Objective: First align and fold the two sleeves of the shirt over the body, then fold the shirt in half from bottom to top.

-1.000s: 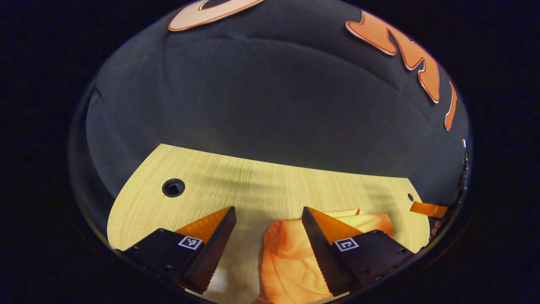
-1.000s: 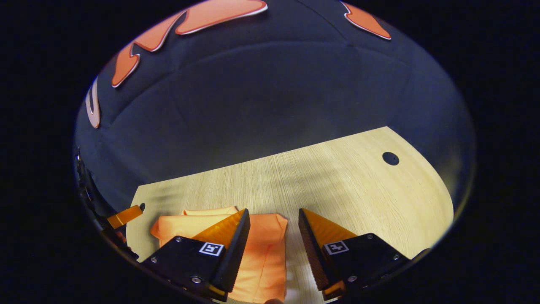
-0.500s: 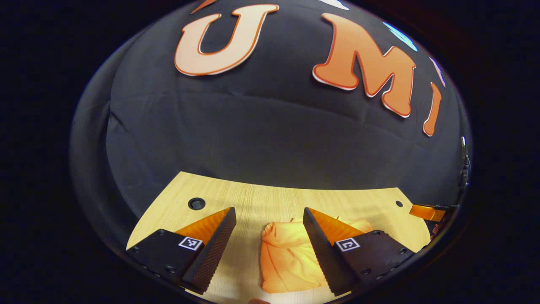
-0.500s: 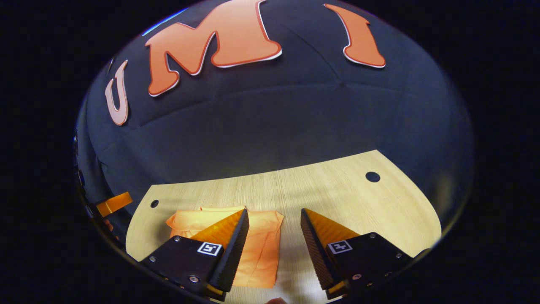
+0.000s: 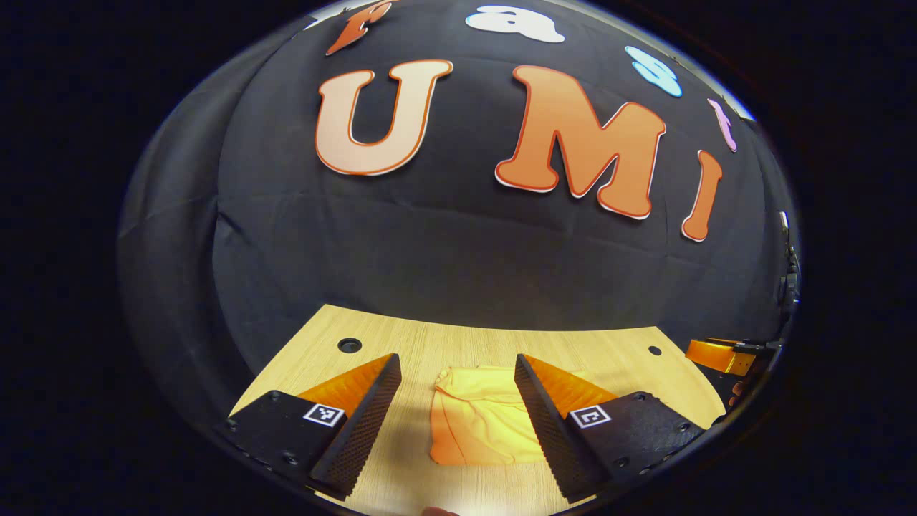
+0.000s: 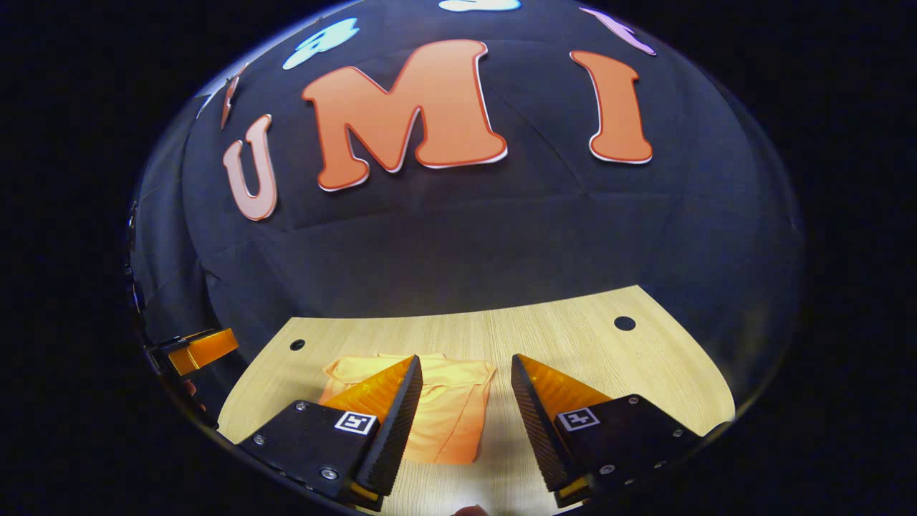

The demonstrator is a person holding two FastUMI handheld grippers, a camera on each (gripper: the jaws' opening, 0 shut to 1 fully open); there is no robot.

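We see the shirt (image 5: pixel 480 430) folded into a compact bundle on the surface (image 5: pixel 444 344), both claws (left (image 5: pixel 458 423), right (image 6: pixel 466 423)) spread and empty above it. A careless pass could snag and undo the fold.

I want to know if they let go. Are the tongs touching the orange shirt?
Apart. In the left gripper view the left tongs stand open above the folded shirt; in the right gripper view the right tongs are open too, with nothing between them.
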